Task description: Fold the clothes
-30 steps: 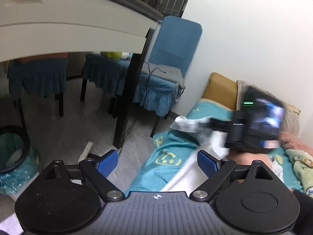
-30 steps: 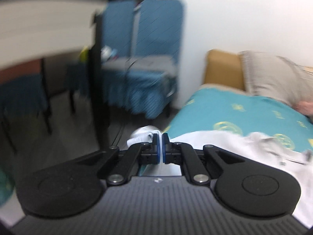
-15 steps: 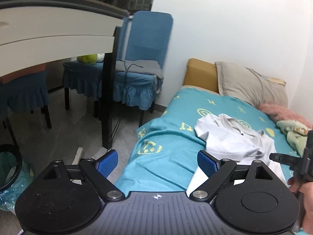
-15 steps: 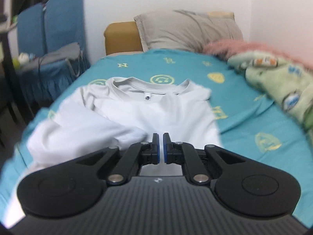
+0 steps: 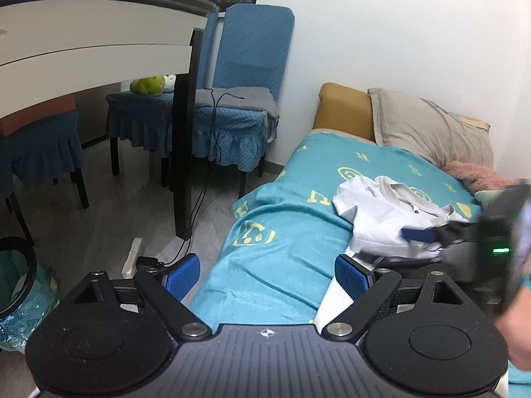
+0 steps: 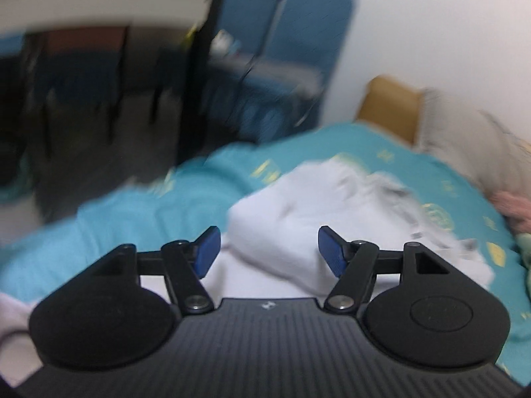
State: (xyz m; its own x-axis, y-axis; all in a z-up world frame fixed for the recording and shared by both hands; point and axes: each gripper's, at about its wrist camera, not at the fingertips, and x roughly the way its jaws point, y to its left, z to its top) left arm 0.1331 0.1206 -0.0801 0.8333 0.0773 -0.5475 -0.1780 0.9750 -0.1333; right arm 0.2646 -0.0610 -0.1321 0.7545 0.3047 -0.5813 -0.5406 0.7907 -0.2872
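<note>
A white T-shirt (image 5: 385, 219) lies crumpled on the teal bed sheet (image 5: 282, 225), collar toward the pillow. It also shows, blurred, in the right wrist view (image 6: 298, 219). My left gripper (image 5: 267, 273) is open and empty, hovering over the bed's near left edge, left of the shirt. My right gripper (image 6: 267, 253) is open and empty just above the shirt's near part. It shows at the right edge of the left wrist view (image 5: 464, 235), low over the shirt.
A beige pillow (image 5: 428, 132) and a pink fluffy item (image 5: 474, 175) lie at the bed's head. Blue-covered chairs (image 5: 239, 76) and a white table with a black leg (image 5: 184, 152) stand left of the bed. A bin with a teal bag (image 5: 16, 285) sits on the floor.
My right gripper was shut on the shirt and has opened, letting the shirt go; its view swung left. The shirt now lies bunched on the bed. My left gripper stayed open.
</note>
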